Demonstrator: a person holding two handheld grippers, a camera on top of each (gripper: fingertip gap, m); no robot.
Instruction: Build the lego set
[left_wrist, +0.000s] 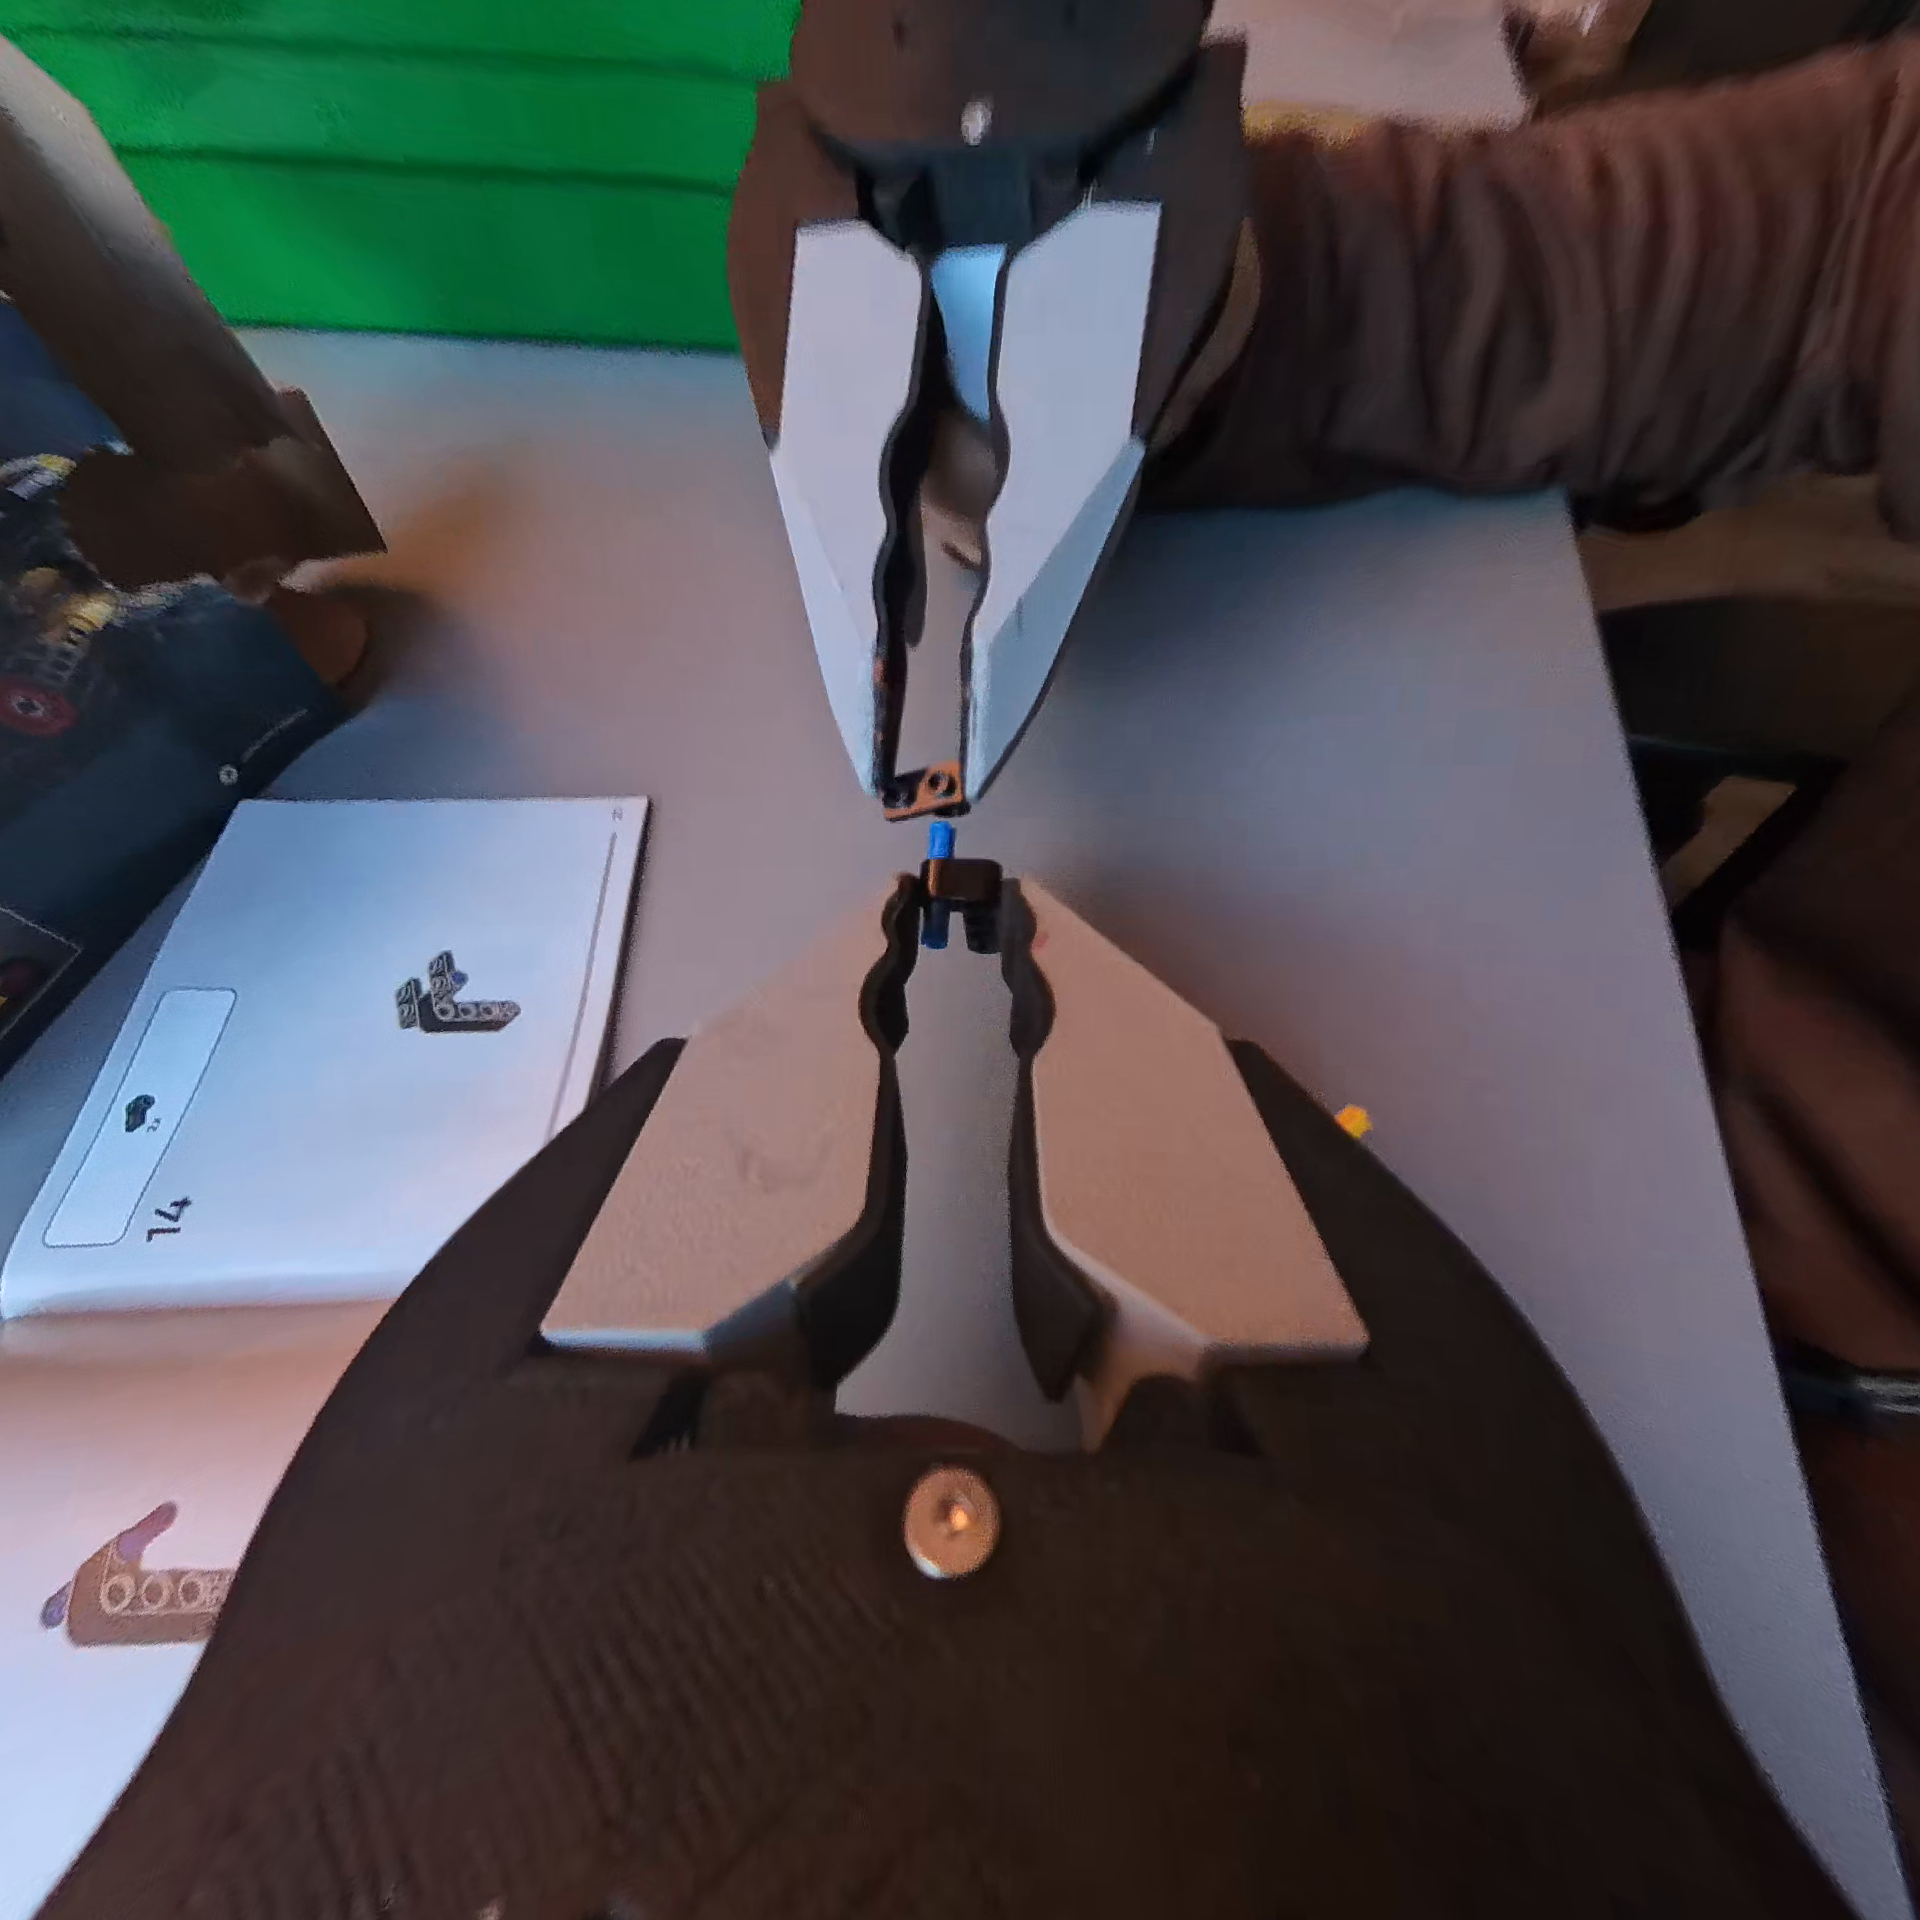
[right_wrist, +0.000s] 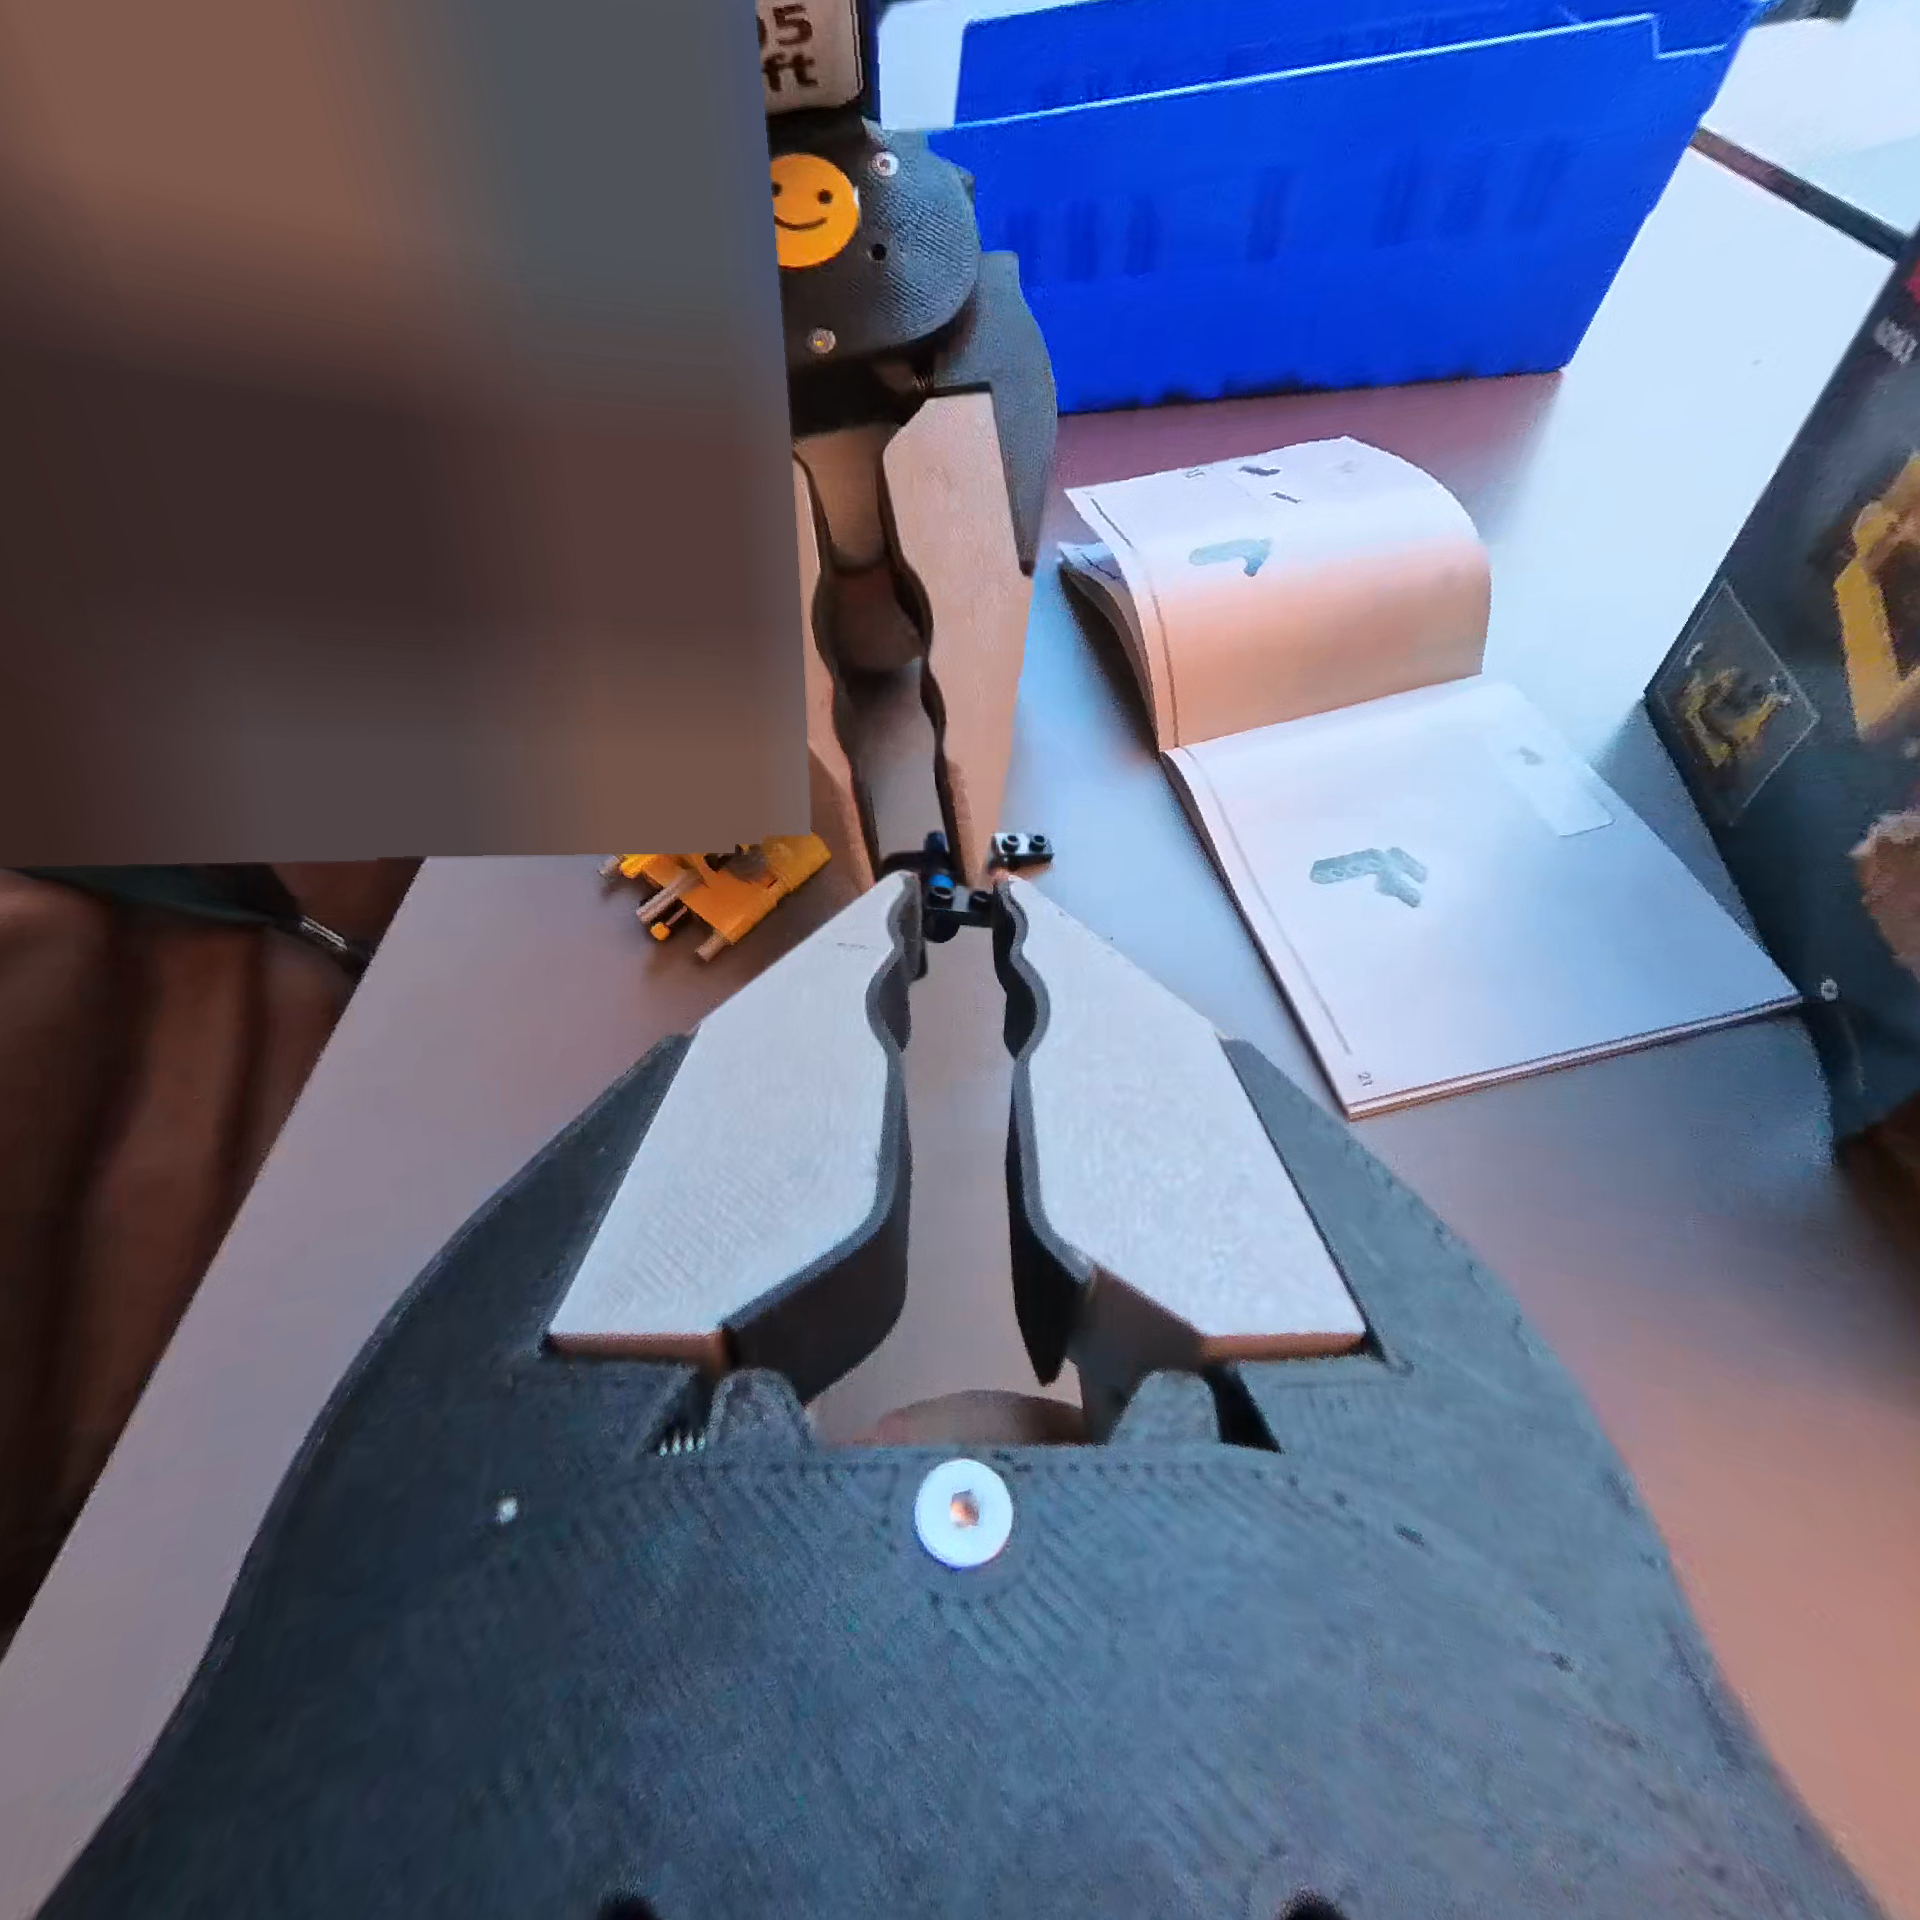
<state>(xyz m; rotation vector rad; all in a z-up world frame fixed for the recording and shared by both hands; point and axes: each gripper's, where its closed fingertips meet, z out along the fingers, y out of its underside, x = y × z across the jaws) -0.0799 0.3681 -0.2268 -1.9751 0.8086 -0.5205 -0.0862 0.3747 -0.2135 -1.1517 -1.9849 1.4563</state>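
Table, a pale grey flat top, carries everything here. At its far side in the right wrist view stands a large blue plastic bin; a dark printed cardboard box stands at the right edge, and beside it lies an open white instruction booklet. A small yellow part-built lego assembly rests near the table's edge on the other side, and a tiny black lego piece lies loose just past the fingertips.

The two tools meet tip to tip above the table. The left tool is closed almost fully on a small black lego connector with a blue pin sticking out toward the other tool. The right tool, likewise nearly closed, pinches a small black holed lego beam at its very tips.

Pin and beam sit just apart, not yet joined. To do this well, I judge the blue pin should be lined up squarely with one hole of the beam, both tools held level and on one axis, then pushed straight together without twisting. Both grips are shallow, so a skewed push could rotate or drop a piece.
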